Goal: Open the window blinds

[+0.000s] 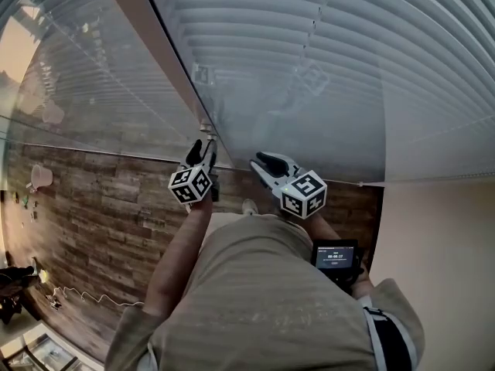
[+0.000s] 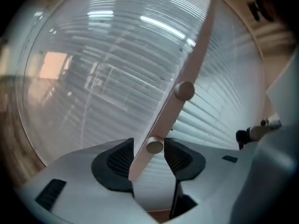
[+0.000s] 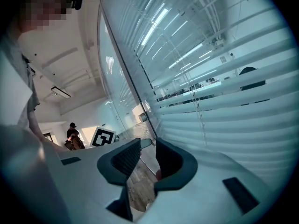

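Blinds: the white horizontal-slat window blinds [image 1: 309, 60] are hanging over the pane to the right of the pale upright frame post [image 1: 166, 60]. In the right gripper view narrow gaps are showing between the slats, so they are looking only partly tilted.
Control: a small round beige knob [image 2: 155, 146] is sitting on the post, with a second, similar round knob [image 2: 184, 91] further along it.
Left gripper: the left gripper [image 2: 149, 143] is reaching to the post with its jaws spread. The lower knob is lying between the pads, close to one pad, and neither pad is visibly pinching it.
Right gripper: the right gripper [image 3: 148, 146] is hovering just beside the left one, jaws apart and carrying nothing. Only floor and window frame are showing through the gap.
Step in hand: judging by the pose, the left gripper is taking hold of the lower knob to turn it and tilt the slats.
Doing it well: this is calling for centring the knob between both pads and closing until each pad is bearing on its rim. The roll should be going about the knob's own axis.
Watching for: pads may be slipping off the small rim or scraping the post, so short turns while checking the slats are looking safest.
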The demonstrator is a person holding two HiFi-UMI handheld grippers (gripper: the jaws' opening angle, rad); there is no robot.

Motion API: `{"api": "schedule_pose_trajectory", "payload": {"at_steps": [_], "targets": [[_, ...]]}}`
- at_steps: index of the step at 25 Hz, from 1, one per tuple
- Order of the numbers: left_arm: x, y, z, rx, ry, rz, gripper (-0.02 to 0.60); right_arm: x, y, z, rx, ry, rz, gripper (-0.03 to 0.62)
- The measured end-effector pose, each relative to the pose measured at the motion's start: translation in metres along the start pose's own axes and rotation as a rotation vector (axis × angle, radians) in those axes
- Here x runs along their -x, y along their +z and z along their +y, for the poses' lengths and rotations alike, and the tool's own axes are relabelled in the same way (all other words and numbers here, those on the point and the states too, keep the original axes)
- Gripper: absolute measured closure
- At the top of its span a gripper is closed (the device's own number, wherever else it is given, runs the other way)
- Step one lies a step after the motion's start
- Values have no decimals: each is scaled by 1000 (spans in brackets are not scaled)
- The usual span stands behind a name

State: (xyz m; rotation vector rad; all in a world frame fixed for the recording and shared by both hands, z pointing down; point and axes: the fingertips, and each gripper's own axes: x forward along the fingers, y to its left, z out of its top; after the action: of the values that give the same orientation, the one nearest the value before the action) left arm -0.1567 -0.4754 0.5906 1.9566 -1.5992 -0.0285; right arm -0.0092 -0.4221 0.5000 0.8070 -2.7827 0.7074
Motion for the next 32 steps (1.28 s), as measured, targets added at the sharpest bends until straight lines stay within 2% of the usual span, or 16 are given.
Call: {"api": "schedule_pose_trajectory", "payload": {"at_steps": [2,4,5,6,8,14,18,23,27,32], "targets": [[-1,-1,-7,-160,33,23,385,1,-3,0,-2,2,0,485],[-5,0,-14,-271,53,50,387,1,-5,0,-2,4,1,485],[-8,1,-15,-310,65,65,402,0,-4,1,-4,3,2,485],[-10,1,-16,-332,78,75,448,-1,-4,0,-5,2,1,485],[-12,1,-16,-320,86,80,449,-1,-2,-1,-7,-1,-1,485],[-11,-4,-11,-106,24,88,451,2,-4,-3,-10,0,-4,485],[-10,-11,-3,168,-57,65,451,-1,-10,-1,-11,6,-4,485],[-10,-11,-1,367,-107,42,451,-3,-12,0,-11,14,1,485],[-11,-12,-2,658,-210,2,451,-3,-11,2,-11,19,11,485],[-10,-14,-2,795,-269,-30,451,-4,-11,7,-1,34,20,485]]}}
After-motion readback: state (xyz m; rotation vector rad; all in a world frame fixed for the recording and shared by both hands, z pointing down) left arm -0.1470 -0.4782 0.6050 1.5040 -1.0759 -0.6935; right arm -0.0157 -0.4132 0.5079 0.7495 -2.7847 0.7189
